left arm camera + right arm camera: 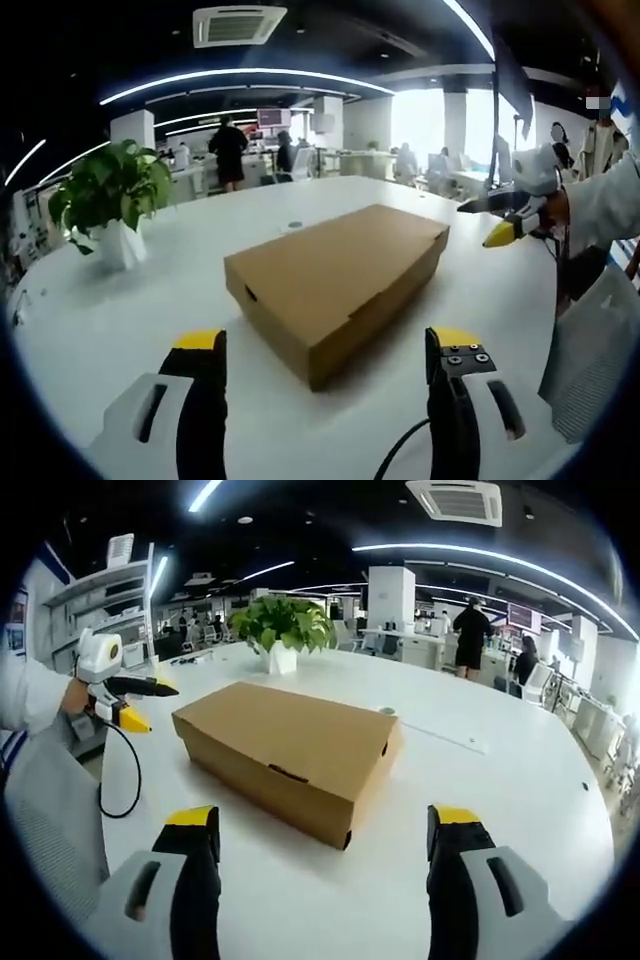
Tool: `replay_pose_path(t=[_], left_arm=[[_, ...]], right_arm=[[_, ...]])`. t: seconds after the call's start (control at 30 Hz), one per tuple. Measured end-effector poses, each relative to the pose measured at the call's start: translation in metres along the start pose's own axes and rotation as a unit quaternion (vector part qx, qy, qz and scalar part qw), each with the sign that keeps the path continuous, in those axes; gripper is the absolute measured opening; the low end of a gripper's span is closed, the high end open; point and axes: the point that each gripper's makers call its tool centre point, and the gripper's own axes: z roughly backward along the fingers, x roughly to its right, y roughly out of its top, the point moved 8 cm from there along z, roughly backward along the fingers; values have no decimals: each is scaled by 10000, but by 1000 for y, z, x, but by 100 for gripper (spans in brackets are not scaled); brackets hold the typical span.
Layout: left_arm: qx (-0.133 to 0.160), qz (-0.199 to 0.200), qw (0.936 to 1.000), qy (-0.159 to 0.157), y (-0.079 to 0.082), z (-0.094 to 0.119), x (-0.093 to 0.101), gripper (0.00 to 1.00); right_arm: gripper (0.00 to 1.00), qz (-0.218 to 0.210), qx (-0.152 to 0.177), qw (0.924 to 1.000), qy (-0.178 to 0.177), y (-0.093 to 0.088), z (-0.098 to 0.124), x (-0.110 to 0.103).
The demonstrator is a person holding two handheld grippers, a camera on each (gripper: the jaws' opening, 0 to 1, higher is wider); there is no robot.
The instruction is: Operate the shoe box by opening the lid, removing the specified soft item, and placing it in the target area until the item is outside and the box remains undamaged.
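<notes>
A closed brown cardboard shoe box (335, 280) lies on the white table (120, 320), lid down. In the left gripper view my left gripper (325, 350) is open just short of the box's near corner, jaws wide apart. The right gripper (505, 222) comes in from the right, held by a hand, above the table beside the box. In the right gripper view the same box (290, 745) sits ahead of my open right gripper (325, 825). The left gripper (125, 705) shows at the left, its yellow-tipped jaws apart. The box's contents are hidden.
A potted green plant (110, 200) in a white pot stands on the table beyond the box; it shows again as the plant (282, 630). A black cable (120, 770) hangs from the left gripper. People stand at desks in the office behind.
</notes>
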Motion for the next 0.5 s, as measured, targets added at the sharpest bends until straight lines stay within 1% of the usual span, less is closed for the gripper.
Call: replay_pose_path(t=[0.13,0.37,0.5], left_arm=[[-10,-58,10000,28,-1,-4,-1,83],[-34,-15,10000,32,-3,-11,-3,83],[-139,-22,9999,70,-9,-15,-4,80]], right_arm=[[80,-39,-13,10000,30,0,-8,1],[79,-16,-59,9999,89,-2,-21,2],[78,-18,-81,9999,119,-3,-27,3]])
